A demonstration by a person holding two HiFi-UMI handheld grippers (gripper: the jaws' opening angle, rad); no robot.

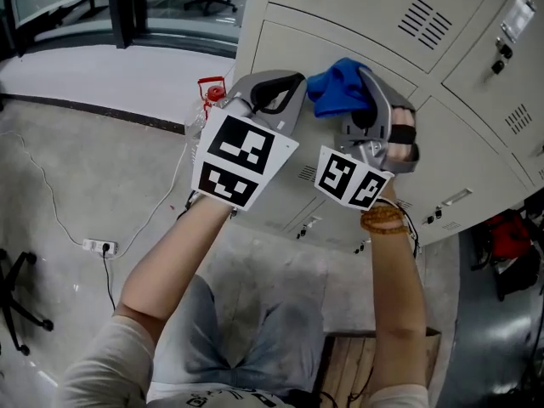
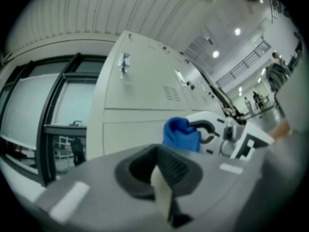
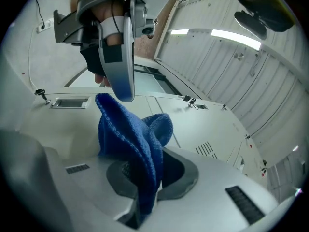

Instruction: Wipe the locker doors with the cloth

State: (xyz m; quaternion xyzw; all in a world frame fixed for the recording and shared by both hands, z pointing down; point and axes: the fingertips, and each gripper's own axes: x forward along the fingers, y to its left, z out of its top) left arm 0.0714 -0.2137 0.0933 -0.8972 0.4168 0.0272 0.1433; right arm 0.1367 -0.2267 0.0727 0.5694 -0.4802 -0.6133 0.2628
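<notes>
Up against pale, smooth metal locker doors (image 1: 323, 45) with small slotted vents. Held in front of them, side by side: left gripper (image 1: 285, 87) and right gripper (image 1: 364, 85), both grey with rounded shells. On the left, jaws pressed together with nothing between. On the right, jaws clamped tight on a soft, knitted blue cloth (image 3: 130, 139), bunched and folded, sticking out past the jaw tips near a door. Cannot tell whether touching it.

You hold 2 grippers up at the locker doors (image 1: 357, 45): your right gripper (image 1: 367, 100) pinches a blue cloth (image 1: 337, 87), your left gripper (image 1: 276, 93) just beside it.
</notes>
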